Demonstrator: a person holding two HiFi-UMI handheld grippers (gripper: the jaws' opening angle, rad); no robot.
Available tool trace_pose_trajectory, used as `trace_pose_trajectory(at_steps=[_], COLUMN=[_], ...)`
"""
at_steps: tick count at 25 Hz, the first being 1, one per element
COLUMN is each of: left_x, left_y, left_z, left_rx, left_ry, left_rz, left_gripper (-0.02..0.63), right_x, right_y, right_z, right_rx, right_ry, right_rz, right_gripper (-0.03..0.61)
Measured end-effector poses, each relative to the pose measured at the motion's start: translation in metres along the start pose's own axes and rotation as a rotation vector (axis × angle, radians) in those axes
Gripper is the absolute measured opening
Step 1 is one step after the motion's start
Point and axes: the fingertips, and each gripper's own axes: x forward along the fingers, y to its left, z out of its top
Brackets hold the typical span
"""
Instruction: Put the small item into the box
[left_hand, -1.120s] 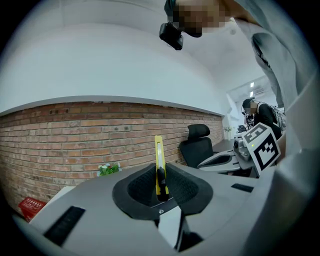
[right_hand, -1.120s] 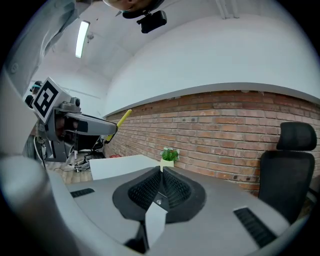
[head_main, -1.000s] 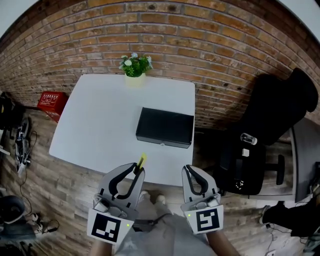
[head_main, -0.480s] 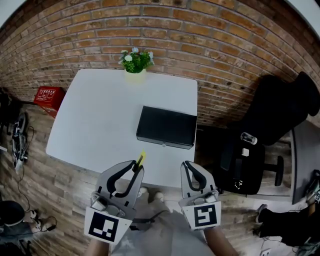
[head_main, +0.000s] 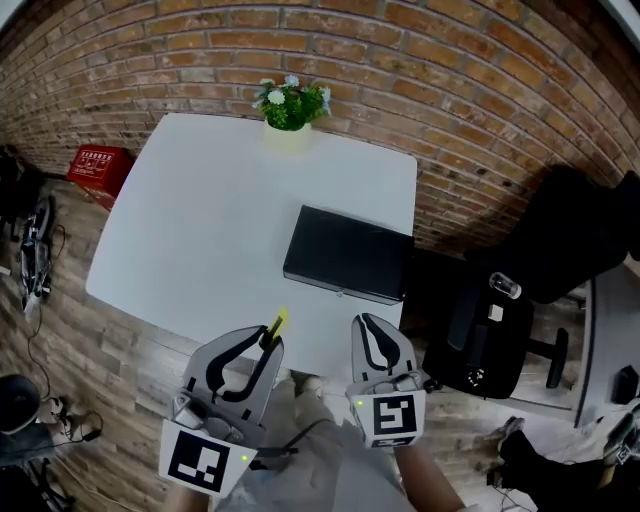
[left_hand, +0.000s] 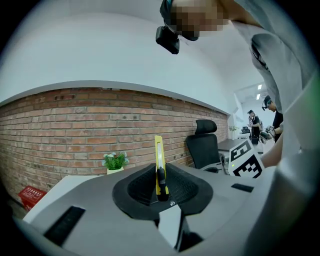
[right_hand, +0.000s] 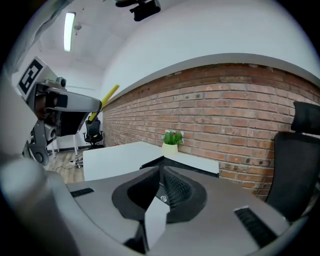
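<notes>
The left gripper (left_hand: 159, 176) has its fingers (left_hand: 141, 184) clamped on a yellow knife (left_hand: 158, 156), which stands upright between them with its tip poking out past the ends. The right gripper (right_hand: 161, 176) has its fingers (right_hand: 177, 190) pressed together with nothing between them. In the head view both grippers hang side by side off the near edge of the white surface (head_main: 200, 220), the knife (head_main: 277, 325) just over that edge. The black box (head_main: 348, 254) lies shut toward the right of the surface, well apart from the knife. A potted plant (head_main: 290, 105) sits at the far edge by the brick wall, and a black chair (head_main: 560, 240) stands to the right.
</notes>
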Motion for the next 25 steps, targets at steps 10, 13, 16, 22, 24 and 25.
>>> trace_pose_trajectory(at_steps=[10, 13, 16, 22, 24, 25], left_x=[0.006, 0.008, 0.010, 0.011, 0.010, 0.010], left_y=[0.024, 0.029, 0.031, 0.037, 0.038, 0.039], left_z=[-0.024, -0.028, -0.030, -0.035, -0.038, -0.039], left_rx=[-0.010, -0.019, -0.015, 0.002, 0.001, -0.003], left_ry=[0.041, 0.045, 0.053, 0.074, 0.081, 0.083], left_rz=[0.016, 0.020, 0.016, 0.015, 0.019, 0.022], left_gripper=[0.074, 0.074, 0.074, 0.074, 0.074, 0.074], right_x=[0.051, 0.060, 0.069, 0.087, 0.092, 0.094], right_y=[0.000, 0.001, 0.001, 0.002, 0.002, 0.001], right_z=[-0.048, -0.063, -0.075, -0.102, -0.108, -0.109], right_rx=[0.086, 0.122, 0.140, 0.202, 0.210, 0.217], right_ry=[0.146, 0.183, 0.216, 0.300, 0.314, 0.317], right_rz=[-0.029, -0.037, -0.046, -0.042, -0.048, -0.051], right_gripper=[0.048, 0.049, 0.054, 0.103, 0.103, 0.103])
